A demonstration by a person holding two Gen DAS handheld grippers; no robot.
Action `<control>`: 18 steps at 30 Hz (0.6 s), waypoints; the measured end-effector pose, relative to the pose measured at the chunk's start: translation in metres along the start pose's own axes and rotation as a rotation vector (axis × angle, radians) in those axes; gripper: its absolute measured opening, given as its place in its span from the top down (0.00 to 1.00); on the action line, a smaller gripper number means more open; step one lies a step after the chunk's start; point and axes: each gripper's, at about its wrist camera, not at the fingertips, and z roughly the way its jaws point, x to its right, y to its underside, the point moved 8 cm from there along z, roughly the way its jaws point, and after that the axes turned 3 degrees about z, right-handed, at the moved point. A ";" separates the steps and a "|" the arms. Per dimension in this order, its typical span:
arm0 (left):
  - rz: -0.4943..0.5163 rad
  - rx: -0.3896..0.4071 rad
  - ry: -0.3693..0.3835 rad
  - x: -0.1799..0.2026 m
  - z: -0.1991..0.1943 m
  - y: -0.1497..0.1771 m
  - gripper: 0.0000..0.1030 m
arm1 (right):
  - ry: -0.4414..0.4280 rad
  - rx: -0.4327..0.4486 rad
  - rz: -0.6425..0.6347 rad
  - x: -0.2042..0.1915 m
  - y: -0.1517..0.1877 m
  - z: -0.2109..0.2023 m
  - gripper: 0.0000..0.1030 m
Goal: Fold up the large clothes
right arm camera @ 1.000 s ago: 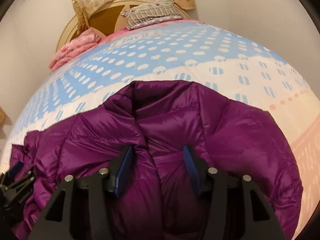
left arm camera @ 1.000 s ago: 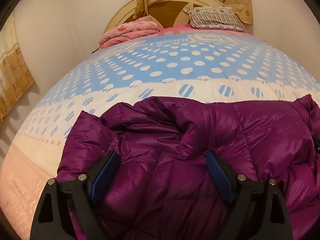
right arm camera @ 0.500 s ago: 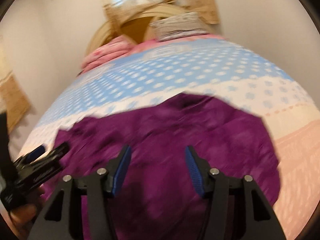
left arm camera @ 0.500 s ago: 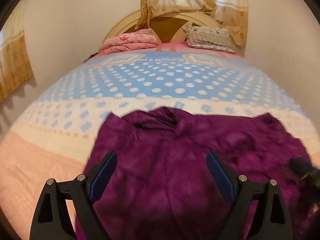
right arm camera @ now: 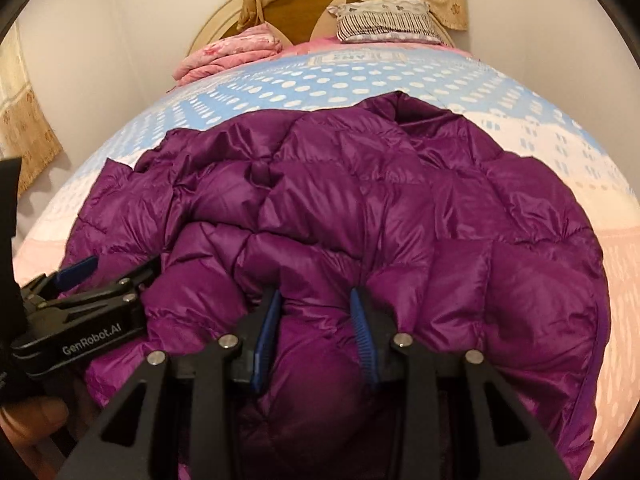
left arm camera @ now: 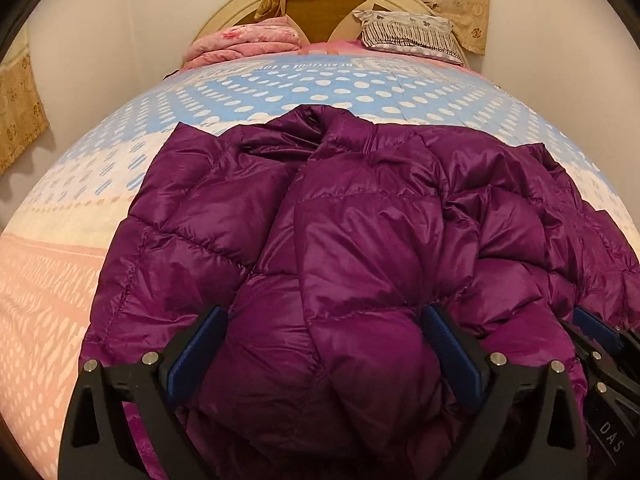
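Observation:
A purple quilted down jacket (left arm camera: 360, 240) lies spread on the bed, collar toward the headboard; it also fills the right wrist view (right arm camera: 380, 220). My left gripper (left arm camera: 324, 348) is open wide, its blue pads on either side of a puffed bulge at the jacket's near hem. My right gripper (right arm camera: 316, 328) has its jaws narrower, with a fold of the near hem between the blue pads; whether they pinch it I cannot tell. The left gripper shows at the left in the right wrist view (right arm camera: 108, 276), and the right gripper at the lower right in the left wrist view (left arm camera: 600, 340).
The bed (left arm camera: 320, 88) has a blue dotted cover with a cream band and a pink near part (left arm camera: 44, 300). A folded pink blanket (left arm camera: 244, 42) and a striped pillow (left arm camera: 408, 32) lie by the round headboard. Curtains hang behind and at the left wall.
Both grippers dropped back down close onto the jacket's near hem after having been lifted away half a second ago. The right gripper's jaws have narrowed around a fold.

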 end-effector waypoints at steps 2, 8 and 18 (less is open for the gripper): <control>0.007 -0.012 -0.001 0.002 0.002 0.000 0.02 | -0.005 -0.006 0.004 -0.001 -0.001 0.000 0.62; -0.003 0.049 -0.016 -0.027 -0.052 -0.006 0.02 | -0.065 -0.004 0.067 0.015 -0.004 -0.056 0.47; 0.025 0.025 -0.014 -0.098 -0.141 0.114 0.02 | 0.023 -0.062 0.136 0.088 0.104 -0.147 0.26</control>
